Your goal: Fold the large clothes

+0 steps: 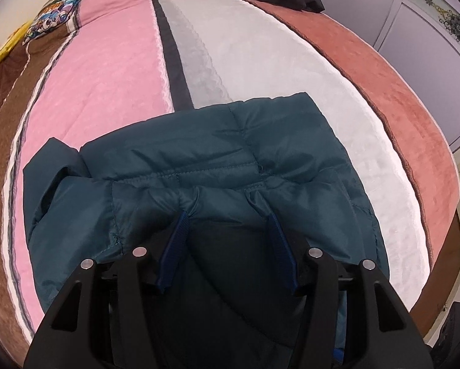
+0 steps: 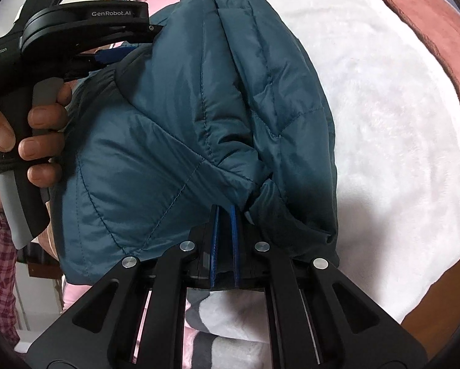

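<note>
In the left wrist view, the left gripper [image 1: 228,213] is seen with jaws spread wide, fingertips buried in the teal quilted puffer jacket [image 1: 199,156] lying on the striped plush bedspread [image 1: 260,70]. In the right wrist view, the right gripper [image 2: 225,212] is seen nearly closed, a bunched fold of the glossy, stitched jacket [image 2: 174,141] pinched between its ribbed blue pads [image 2: 215,246].

A teal quilted jacket [image 1: 199,153] lies on a blanket [image 1: 113,70] striped pink, white, grey and brown (rust-red edge).

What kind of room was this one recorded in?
Most likely a bedroom: the teal jacket lies on a bed with a striped plush blanket, and panelled wardrobe doors stand behind it.
</note>
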Available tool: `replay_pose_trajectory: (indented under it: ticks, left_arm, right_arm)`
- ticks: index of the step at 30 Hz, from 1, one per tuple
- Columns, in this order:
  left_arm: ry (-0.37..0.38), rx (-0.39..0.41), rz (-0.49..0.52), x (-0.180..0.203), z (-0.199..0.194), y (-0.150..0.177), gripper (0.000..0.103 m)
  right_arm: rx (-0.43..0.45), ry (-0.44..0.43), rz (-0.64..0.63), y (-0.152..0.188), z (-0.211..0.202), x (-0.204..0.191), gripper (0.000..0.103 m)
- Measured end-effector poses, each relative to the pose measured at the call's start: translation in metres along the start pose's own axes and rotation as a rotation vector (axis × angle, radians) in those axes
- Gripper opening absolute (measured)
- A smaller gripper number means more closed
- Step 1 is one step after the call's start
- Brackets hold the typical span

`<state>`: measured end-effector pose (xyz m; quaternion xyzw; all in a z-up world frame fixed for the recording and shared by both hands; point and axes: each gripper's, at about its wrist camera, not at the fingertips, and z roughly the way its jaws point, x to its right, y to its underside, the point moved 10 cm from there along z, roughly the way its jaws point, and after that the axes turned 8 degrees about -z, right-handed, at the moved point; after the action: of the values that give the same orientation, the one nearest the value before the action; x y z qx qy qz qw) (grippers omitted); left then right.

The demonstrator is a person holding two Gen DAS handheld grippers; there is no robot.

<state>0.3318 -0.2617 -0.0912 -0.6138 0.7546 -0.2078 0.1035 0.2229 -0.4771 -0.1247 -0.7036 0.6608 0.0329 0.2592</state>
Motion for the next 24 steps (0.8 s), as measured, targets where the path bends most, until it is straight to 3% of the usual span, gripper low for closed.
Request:
replay_pose_trajectory:
  ticks: [24]
  left_arm:
    - [-0.035, 0.041, -0.010, 0.002, -0.001, 0.004, 0.054]
  right_arm:
    - [-0.004, 0.013, 0.000, 0.002, -0.013, -0.008, 0.005]
